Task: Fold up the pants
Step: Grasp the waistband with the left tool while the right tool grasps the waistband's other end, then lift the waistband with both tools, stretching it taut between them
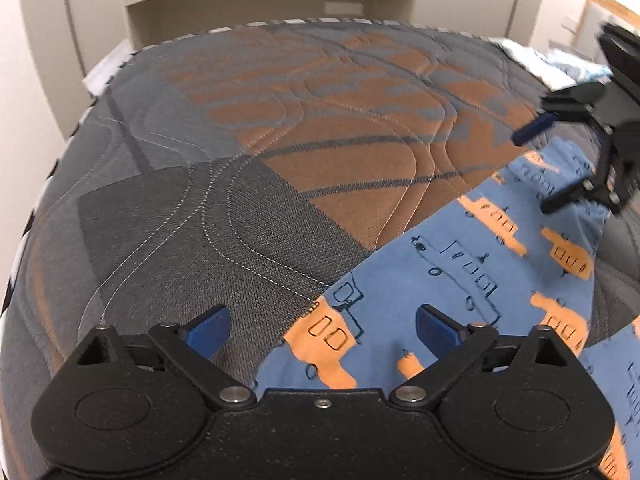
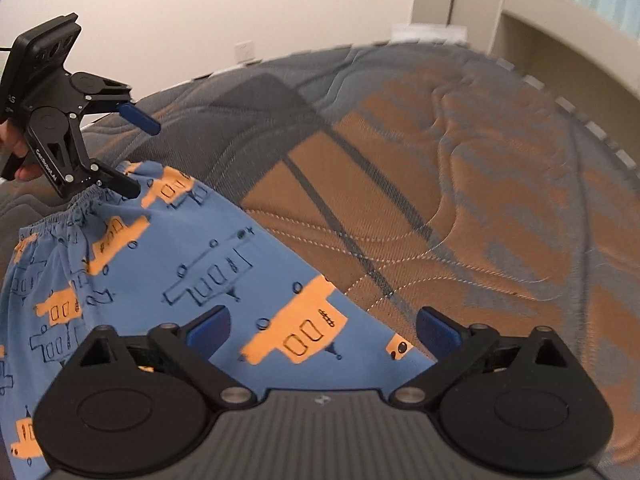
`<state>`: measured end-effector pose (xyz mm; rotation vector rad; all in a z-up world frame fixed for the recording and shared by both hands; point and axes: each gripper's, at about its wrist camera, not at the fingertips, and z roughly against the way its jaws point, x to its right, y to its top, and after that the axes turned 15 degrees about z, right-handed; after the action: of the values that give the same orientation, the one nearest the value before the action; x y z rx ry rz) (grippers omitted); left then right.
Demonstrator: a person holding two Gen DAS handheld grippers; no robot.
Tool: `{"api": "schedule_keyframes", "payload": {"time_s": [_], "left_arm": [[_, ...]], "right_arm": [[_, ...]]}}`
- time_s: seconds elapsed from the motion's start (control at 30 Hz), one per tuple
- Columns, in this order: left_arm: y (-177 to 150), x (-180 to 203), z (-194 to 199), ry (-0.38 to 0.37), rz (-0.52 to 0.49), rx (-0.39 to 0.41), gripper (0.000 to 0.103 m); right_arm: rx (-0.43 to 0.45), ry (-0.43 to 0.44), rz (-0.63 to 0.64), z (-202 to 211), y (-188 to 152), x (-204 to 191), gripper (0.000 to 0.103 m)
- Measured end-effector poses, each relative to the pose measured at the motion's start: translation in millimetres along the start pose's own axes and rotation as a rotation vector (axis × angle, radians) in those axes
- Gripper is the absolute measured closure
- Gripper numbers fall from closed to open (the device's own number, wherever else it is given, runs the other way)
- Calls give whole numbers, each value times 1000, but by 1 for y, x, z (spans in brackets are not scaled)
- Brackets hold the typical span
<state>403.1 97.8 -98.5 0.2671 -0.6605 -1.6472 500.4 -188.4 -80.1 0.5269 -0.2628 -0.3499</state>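
While the soft blue pants (image 2: pixel 168 264) with orange trucks lie flat on the quilted bed (image 2: pixel 460 200), both grippers hover over them. On the left gripper (image 1: pixel 323 330) the fingers are spread wide, with nothing between them. On the right gripper (image 2: pixel 323 330) they are spread wide too. The crinkly waistband (image 2: pixel 52 220) sits by the left gripper. The pants' lower part is cut off from view.

Soft matt cloth pants (image 2: pixel 168 264), quilted woven mattress (image 1: pixel 248 184), matt plastic claws.
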Motion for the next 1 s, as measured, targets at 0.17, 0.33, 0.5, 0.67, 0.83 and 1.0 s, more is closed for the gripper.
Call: {"api": "schedule_keyframes", "payload": {"time_s": [0.17, 0.33, 0.5, 0.67, 0.83, 1.0], "left_arm": [[9, -12, -18, -87, -9, -87, 20], [15, -18, -33, -128, -28, -152, 44], [22, -25, -41, -149, -35, -180, 68], [23, -23, -43, -179, -74, -225, 76], [21, -21, -48, -178, -87, -244, 76], [22, -23, -46, -177, -88, -244, 90]], "right_arm": [[-18, 147, 34, -22, 0, 31, 23], [-48, 263, 31, -39, 1, 56, 49], [-94, 318, 39, -49, -6, 73, 60], [-128, 369, 83, -54, -11, 77, 61], [-162, 371, 152, -60, -8, 74, 72], [-160, 380, 163, -58, -5, 75, 101]]}}
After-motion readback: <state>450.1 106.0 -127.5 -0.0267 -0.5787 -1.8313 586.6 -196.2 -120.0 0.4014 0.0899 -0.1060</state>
